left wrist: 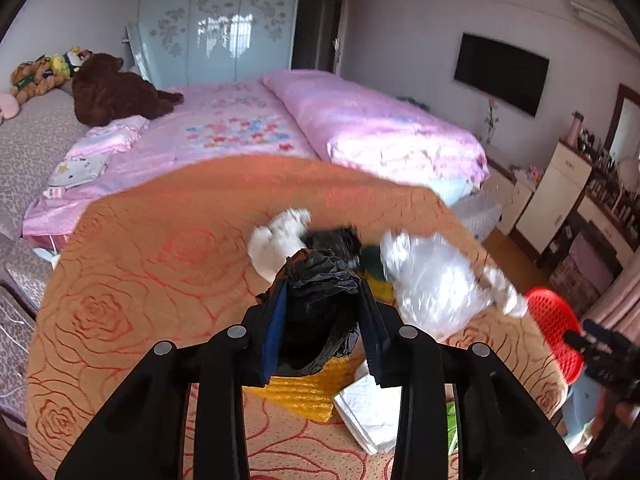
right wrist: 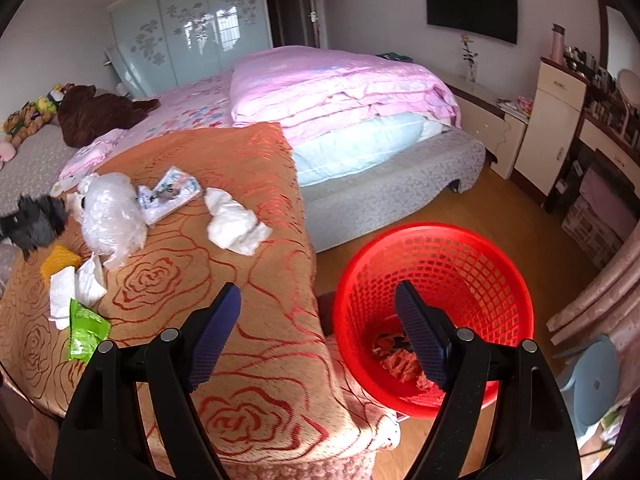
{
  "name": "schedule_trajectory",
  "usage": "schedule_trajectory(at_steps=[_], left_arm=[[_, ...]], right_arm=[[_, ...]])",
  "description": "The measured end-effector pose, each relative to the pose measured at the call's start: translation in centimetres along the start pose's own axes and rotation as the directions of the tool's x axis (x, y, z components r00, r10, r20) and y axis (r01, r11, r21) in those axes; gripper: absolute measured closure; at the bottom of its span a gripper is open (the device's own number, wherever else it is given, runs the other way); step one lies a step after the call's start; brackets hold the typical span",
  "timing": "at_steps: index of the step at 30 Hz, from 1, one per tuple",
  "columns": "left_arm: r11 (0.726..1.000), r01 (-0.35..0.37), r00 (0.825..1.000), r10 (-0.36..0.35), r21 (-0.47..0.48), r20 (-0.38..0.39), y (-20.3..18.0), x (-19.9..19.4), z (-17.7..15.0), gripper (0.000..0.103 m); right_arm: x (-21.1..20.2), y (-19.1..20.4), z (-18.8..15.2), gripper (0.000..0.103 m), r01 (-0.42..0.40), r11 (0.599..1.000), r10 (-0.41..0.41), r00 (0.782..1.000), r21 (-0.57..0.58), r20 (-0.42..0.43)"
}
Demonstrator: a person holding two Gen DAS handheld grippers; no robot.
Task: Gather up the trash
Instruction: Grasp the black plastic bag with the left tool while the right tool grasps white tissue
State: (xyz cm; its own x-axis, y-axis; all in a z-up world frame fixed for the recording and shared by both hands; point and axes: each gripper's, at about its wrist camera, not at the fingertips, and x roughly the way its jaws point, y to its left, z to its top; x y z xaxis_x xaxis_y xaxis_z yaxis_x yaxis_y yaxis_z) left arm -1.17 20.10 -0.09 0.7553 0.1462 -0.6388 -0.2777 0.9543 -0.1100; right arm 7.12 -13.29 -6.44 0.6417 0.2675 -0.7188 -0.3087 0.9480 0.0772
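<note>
My left gripper (left wrist: 324, 280) is shut on a crumpled black plastic bag (left wrist: 320, 304), which fills the gap between the blue pads just above the orange rose-patterned blanket (left wrist: 160, 264). Around it lie a clear plastic bag (left wrist: 432, 280), a white tissue wad (left wrist: 276, 244), a yellow piece (left wrist: 304, 392) and folded white paper (left wrist: 372, 412). My right gripper (right wrist: 318, 290) stands open and empty, straddling the blanket's edge and the red mesh basket (right wrist: 436, 248) on the floor. The basket holds some reddish crumpled scraps (right wrist: 400, 360). A green wrapper (right wrist: 84, 328) and a printed packet (right wrist: 168, 194) also lie on the blanket.
A pink quilt (right wrist: 340, 84) covers the bed behind the blanket, with plush toys (left wrist: 112, 92) at the far left. White cabinets and a cluttered dresser (right wrist: 560, 120) line the right wall. A pale blue stool (right wrist: 592, 380) stands right of the basket on the wooden floor.
</note>
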Motion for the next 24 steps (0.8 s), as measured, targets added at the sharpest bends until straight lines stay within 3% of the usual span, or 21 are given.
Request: schedule_trajectory(at_steps=[6,14,17,24], left_arm=[[1.0,0.007,0.998,-0.005,-0.025,0.058,0.3,-1.8,1.0,0.071],[0.999,0.003,0.999,-0.002,-0.035,0.047,0.5,-1.6,0.9,0.071],[0.999,-0.001,0.999,0.003,-0.04,0.044,0.7,-1.5,0.8,0.071],[0.999,-0.004,0.999,0.006,-0.043,0.034,0.7,-1.0,0.5,0.071]], right_arm=[[1.6,1.7,1.9,0.026,-0.024,0.999,0.025,1.0,-0.049,0.018],[5.6,4.4,3.9,0.027,-0.071,0.989,0.07,0.997,-0.127,-0.011],[7.5,4.9,4.7,0.034,-0.095,0.988,0.089,0.995,-0.122,-0.052],[9.9,6.1,5.0,0.063,-0.113,0.982,0.097,0.989,-0.151,-0.11]])
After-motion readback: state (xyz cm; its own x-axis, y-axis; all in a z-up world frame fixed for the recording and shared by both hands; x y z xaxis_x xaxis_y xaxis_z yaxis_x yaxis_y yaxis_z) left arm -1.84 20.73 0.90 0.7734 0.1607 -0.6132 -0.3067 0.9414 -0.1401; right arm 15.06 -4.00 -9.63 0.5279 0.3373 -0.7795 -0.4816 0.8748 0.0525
